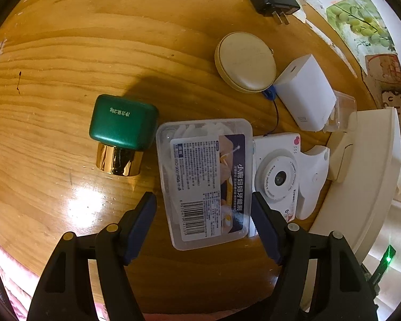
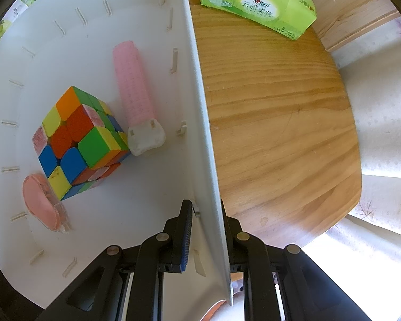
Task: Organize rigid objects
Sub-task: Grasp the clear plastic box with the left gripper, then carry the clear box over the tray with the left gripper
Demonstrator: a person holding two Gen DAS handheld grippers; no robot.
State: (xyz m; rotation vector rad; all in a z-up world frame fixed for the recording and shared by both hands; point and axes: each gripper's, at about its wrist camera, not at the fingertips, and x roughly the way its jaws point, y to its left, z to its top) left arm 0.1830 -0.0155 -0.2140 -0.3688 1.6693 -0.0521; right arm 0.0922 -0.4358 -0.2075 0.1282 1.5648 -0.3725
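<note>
Straddling glossy clear rectangular floss box (image 1: 204, 180), spread left gripper (image 1: 203, 224).

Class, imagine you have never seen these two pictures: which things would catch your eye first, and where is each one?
In the right wrist view, the multicoloured puzzle cube lies inside the white bin, whose wall stands between the right gripper's fingers. In the left wrist view, the clear plastic box lies on the wooden table ahead of the open left gripper, with the green bottle left of the box.
</note>
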